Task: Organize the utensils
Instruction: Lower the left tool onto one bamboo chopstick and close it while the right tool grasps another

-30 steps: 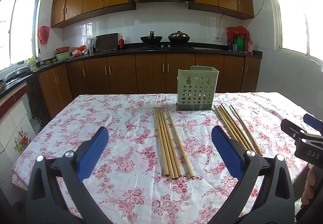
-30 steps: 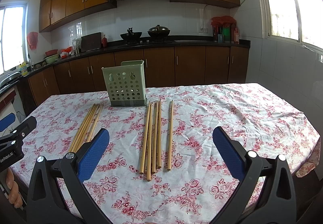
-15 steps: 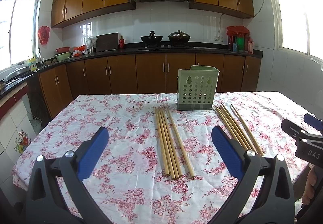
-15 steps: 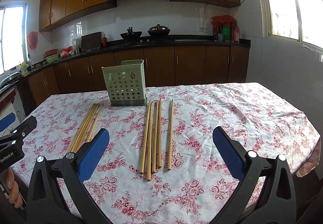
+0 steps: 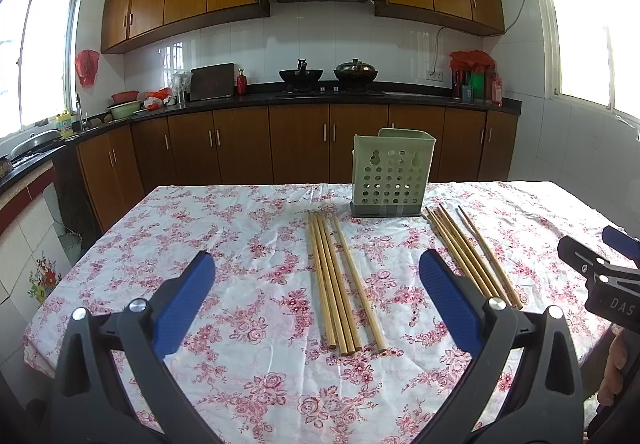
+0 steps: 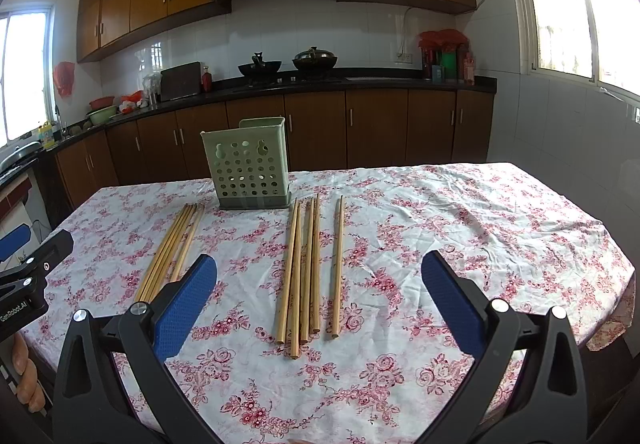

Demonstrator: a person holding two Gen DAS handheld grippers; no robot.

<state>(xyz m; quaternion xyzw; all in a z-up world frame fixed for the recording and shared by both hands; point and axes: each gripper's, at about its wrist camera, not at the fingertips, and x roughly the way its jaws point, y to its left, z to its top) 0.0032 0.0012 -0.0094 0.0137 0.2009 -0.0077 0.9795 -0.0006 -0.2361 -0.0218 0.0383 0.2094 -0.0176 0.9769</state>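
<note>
A pale green perforated utensil holder [image 5: 390, 177] stands upright at the far middle of the table; it also shows in the right wrist view [image 6: 248, 167]. Two bundles of bamboo chopsticks lie flat in front of it: the left bundle [image 5: 340, 278] [image 6: 170, 250] and the right bundle [image 5: 470, 254] [image 6: 306, 268]. My left gripper [image 5: 316, 294] is open and empty above the near table edge, before the left bundle. My right gripper [image 6: 318, 292] is open and empty, before the right bundle. Each gripper's tip shows at the other view's edge.
The table carries a white cloth with red flowers [image 5: 240, 244]. Behind it run brown kitchen cabinets [image 5: 300, 140] and a black counter with woks and bottles. The table's right edge [image 6: 616, 272] drops off near a tiled wall.
</note>
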